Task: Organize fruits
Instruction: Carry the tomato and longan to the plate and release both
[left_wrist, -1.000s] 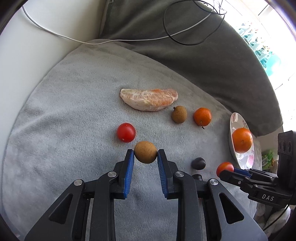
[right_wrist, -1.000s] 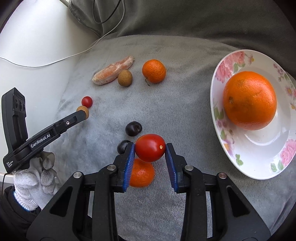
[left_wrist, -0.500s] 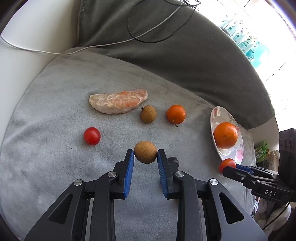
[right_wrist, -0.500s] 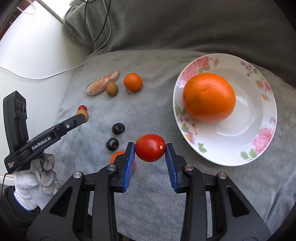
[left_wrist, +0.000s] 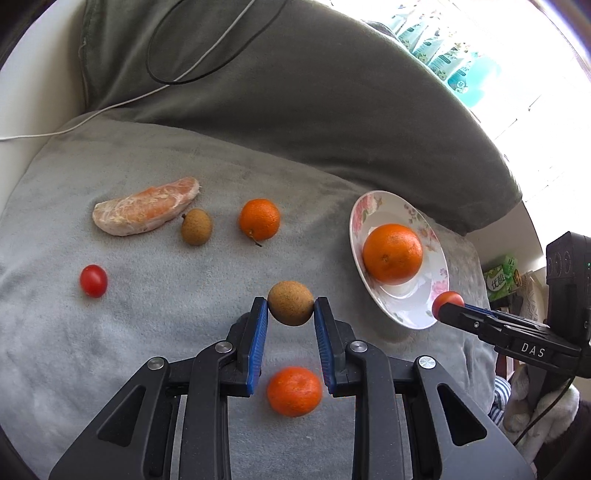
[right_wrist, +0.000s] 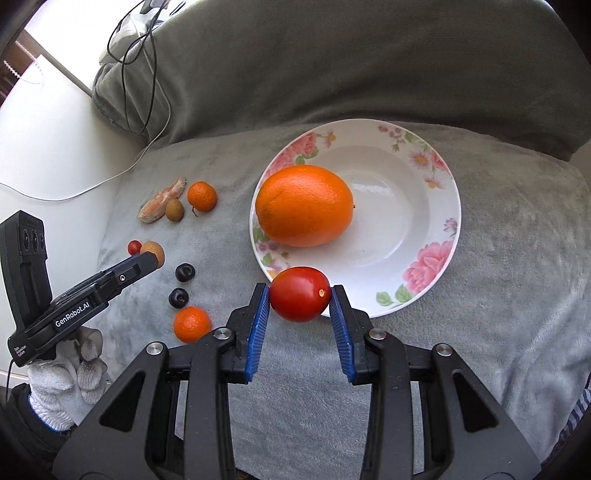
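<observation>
The right gripper (right_wrist: 300, 294) clamps a tomato (right_wrist: 299, 293) at the near rim of the flowered plate (right_wrist: 436, 236), apparently to join the orange (right_wrist: 303, 210); the left gripper (left_wrist: 290, 303) grips a brown fruit (left_wrist: 290, 302) above the grey blanket (left_wrist: 147, 325), left of the plate.

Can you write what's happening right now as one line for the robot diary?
left gripper: holds longan | right gripper: holds tomato at plate rim | plate: orange

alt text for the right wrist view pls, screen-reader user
The right gripper holds a red tomato at the near rim of a floral plate carrying a large orange. On the left, the left gripper holds a brown longan.
</observation>
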